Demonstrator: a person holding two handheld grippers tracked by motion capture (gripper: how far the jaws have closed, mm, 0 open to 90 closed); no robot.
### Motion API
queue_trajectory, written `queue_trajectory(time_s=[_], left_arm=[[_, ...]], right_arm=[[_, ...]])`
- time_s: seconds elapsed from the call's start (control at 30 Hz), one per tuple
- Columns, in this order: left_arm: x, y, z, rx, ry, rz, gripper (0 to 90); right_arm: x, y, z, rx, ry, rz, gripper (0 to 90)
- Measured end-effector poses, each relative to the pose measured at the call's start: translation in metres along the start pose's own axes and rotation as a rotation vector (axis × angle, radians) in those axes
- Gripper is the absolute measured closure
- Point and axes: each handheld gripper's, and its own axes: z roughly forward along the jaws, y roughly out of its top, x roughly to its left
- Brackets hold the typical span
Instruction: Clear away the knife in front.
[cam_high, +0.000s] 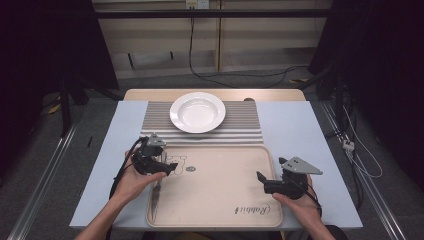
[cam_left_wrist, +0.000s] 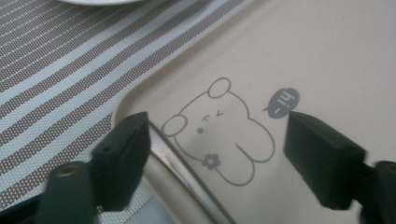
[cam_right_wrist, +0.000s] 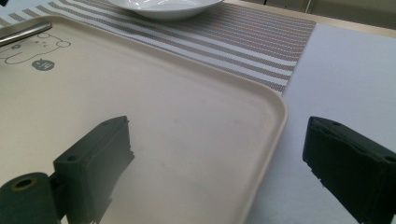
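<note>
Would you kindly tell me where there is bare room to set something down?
The tray's middle, between the left gripper and the right gripper, is bare. So is the blue cover right of the striped mat. It is crowded along the tray's left edge, where the knife lies, and around the plate.

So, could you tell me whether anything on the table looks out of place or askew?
Only slightly: a knife lies alone along the left edge of the tray, away from the empty plate. Nothing spilled or damaged.
</note>
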Motion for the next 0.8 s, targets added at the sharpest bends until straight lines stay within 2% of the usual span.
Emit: queue_trajectory(time_s=[0.07, 0.1, 0.13, 0.17, 0.2, 0.23, 0.3, 0.37, 0.57, 0.63, 0.7, 0.77, 0.8], left_arm=[[-0.003, -0.003, -0.006, -0.015, 0.008, 0.002, 7.0], [-0.005, -0.005, -0.011, -0.042, 0.039, -0.012, 5.2], [-0.008, -0.008, -0.016, -0.092, 0.069, -0.023, 6.8], [-0.010, -0.011, -0.020, -0.125, 0.073, -0.031, 7.3], [-0.011, -0.013, -0.023, -0.139, 0.071, -0.025, 6.9], [-0.013, -0.016, -0.025, -0.158, 0.051, -0.019, 6.5], [-0.016, -0.020, -0.028, -0.154, 0.021, -0.013, 6.7], [-0.018, -0.025, -0.028, -0.138, 0.028, -0.020, 7.2], [-0.014, -0.043, -0.032, -0.145, 0.103, -0.085, 7.7], [-0.012, -0.050, -0.037, -0.189, 0.126, -0.114, 8.7], [-0.011, -0.054, -0.038, -0.190, 0.110, -0.125, 8.7], [-0.011, -0.060, -0.036, -0.193, 0.119, -0.123, 8.9], [-0.010, -0.062, -0.034, -0.191, 0.104, -0.118, 8.8]], right_arm=[[0.000, 0.000, 0.000, -0.001, -0.002, 0.001, 7.9], [0.000, 0.000, 0.000, 0.000, -0.003, 0.002, 7.9], [0.000, 0.000, 0.000, -0.001, -0.003, 0.001, 7.9], [0.000, 0.000, 0.000, -0.001, -0.004, 0.002, 7.9], [0.000, 0.000, -0.001, -0.001, -0.005, 0.005, 7.9], [0.000, -0.001, -0.001, 0.000, -0.006, 0.007, 7.9], [-0.001, -0.001, -0.001, 0.000, -0.007, 0.009, 7.9], [-0.001, -0.001, -0.001, 0.000, -0.008, 0.008, 7.9], [-0.001, -0.002, -0.002, 0.002, -0.011, 0.011, 7.9], [-0.001, -0.002, -0.003, 0.003, -0.012, 0.013, 7.9], [-0.002, -0.002, -0.003, 0.002, -0.014, 0.012, 7.9], [-0.002, -0.003, -0.004, 0.003, -0.015, 0.016, 7.9], [-0.002, -0.003, -0.004, 0.002, -0.017, 0.016, 7.9]])
